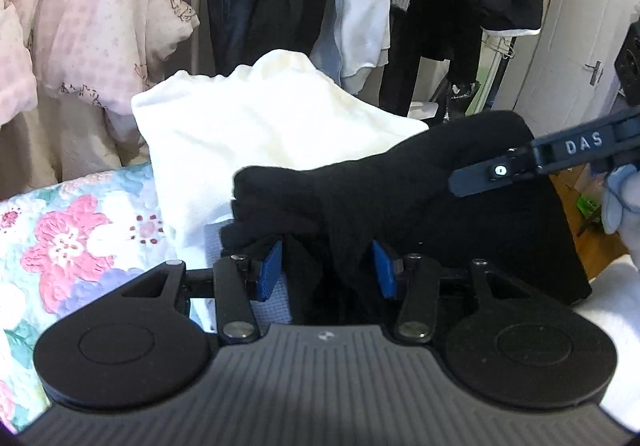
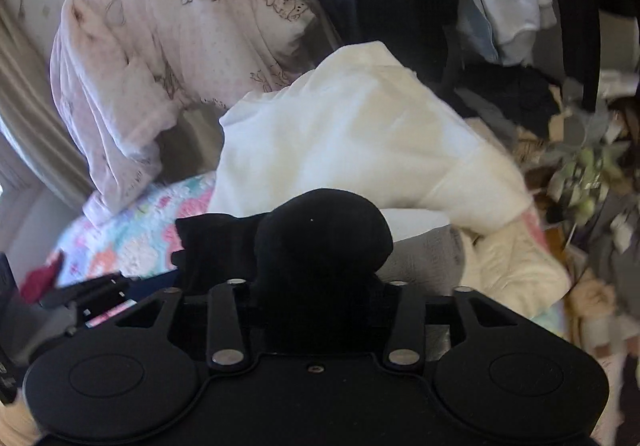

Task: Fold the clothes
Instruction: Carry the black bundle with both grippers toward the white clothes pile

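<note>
A black garment (image 1: 400, 186) lies bunched across the bed in front of a heap of white clothing (image 1: 260, 126). My left gripper (image 1: 328, 270) has its blue pads on either side of a fold of the black cloth and is shut on it. From the right, one finger (image 1: 496, 172) of my right gripper reaches over the black garment's far end. In the right wrist view a rounded lump of the black garment (image 2: 324, 230) fills the space between my right gripper's (image 2: 318, 274) fingers and hides both pads. The white clothing (image 2: 340, 138) rises behind it.
A floral quilt (image 1: 72, 238) covers the bed on the left, with a pink padded quilt (image 1: 80, 6) piled behind it. Dark and white clothes hang on a rack (image 1: 280, 6) beyond the bed. A cream blanket (image 2: 512, 270) and floor clutter (image 2: 584, 166) lie to the right.
</note>
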`<state>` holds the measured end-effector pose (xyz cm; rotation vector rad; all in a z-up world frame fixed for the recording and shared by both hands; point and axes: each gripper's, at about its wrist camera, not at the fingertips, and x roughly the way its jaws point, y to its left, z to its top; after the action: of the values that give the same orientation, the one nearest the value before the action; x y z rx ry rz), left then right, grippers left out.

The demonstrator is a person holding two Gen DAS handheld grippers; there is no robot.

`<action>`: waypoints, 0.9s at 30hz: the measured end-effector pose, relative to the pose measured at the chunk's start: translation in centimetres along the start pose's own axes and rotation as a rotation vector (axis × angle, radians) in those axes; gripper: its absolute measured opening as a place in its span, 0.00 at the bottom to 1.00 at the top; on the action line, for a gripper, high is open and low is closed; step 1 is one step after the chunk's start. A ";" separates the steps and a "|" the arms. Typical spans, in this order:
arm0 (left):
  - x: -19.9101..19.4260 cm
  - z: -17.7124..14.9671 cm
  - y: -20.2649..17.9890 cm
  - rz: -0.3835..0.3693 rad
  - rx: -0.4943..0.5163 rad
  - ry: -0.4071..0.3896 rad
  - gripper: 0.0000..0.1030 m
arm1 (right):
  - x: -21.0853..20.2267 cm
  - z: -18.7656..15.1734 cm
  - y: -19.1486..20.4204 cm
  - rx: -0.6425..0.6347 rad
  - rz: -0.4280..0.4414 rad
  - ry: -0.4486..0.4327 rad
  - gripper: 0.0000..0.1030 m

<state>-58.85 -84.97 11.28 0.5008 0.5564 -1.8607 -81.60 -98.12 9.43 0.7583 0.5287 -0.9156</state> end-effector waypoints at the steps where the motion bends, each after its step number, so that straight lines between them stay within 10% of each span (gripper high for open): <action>1: -0.9 0.2 -0.1 0.014 0.027 -0.029 0.46 | -0.4 -0.1 0.3 -0.032 -0.027 -0.008 0.55; 5: -4.1 0.8 -0.4 -0.015 0.082 -0.132 0.46 | -4.5 -1.1 3.3 -0.254 -0.186 -0.119 0.57; 8: -4.4 1.1 -1.2 -0.086 0.107 -0.129 0.45 | -6.3 -1.8 5.0 -0.344 -0.135 -0.161 0.49; 14: 1.0 0.1 -2.8 -0.078 0.167 0.073 0.32 | -2.8 -5.6 8.6 -0.565 -0.181 0.056 0.35; 23: 0.9 -0.1 -1.8 -0.039 0.100 0.096 0.35 | -1.8 -6.7 4.2 -0.393 -0.196 0.060 0.31; 27: -3.6 -0.6 -3.1 0.016 0.183 0.038 0.44 | -4.4 -8.0 5.8 -0.387 -0.287 -0.014 0.46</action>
<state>-60.50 -80.96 13.29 0.6602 0.4078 -1.8995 -79.70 -87.50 9.49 0.3288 0.7889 -1.0419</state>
